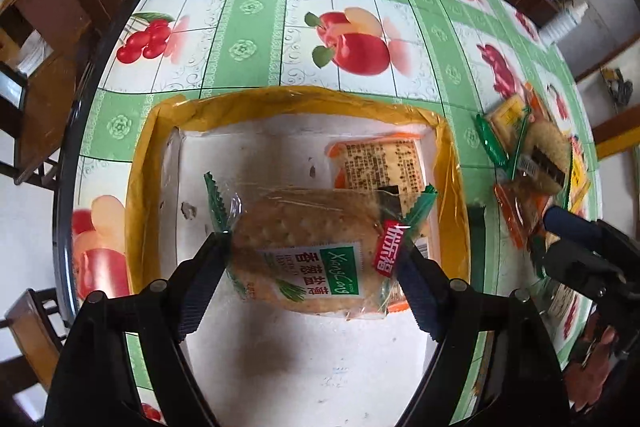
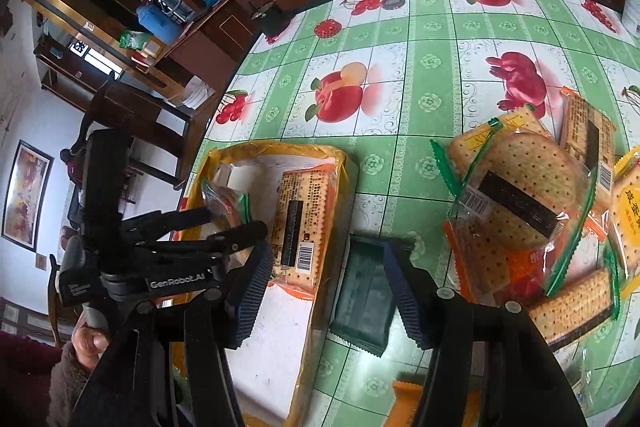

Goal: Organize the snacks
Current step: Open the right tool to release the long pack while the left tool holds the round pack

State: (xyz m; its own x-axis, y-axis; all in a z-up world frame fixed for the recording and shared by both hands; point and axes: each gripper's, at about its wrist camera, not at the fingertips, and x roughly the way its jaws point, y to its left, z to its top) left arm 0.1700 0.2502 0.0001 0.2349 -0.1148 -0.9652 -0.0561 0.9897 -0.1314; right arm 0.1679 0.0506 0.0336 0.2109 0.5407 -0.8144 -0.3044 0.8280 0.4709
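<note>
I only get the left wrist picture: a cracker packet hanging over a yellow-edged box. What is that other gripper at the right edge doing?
Observer: In its own view, the right gripper hovers open over a dark green packet lying on the table beside the box.
Operator: So it hasn't grabbed that packet?
Observer: No. One finger overlaps the packet and the other hangs over the box, so nothing is pinched.
Operator: Who holds my gripper?
Observer: A bare hand with a fuzzy sleeve grips the handle of the left gripper.
</note>
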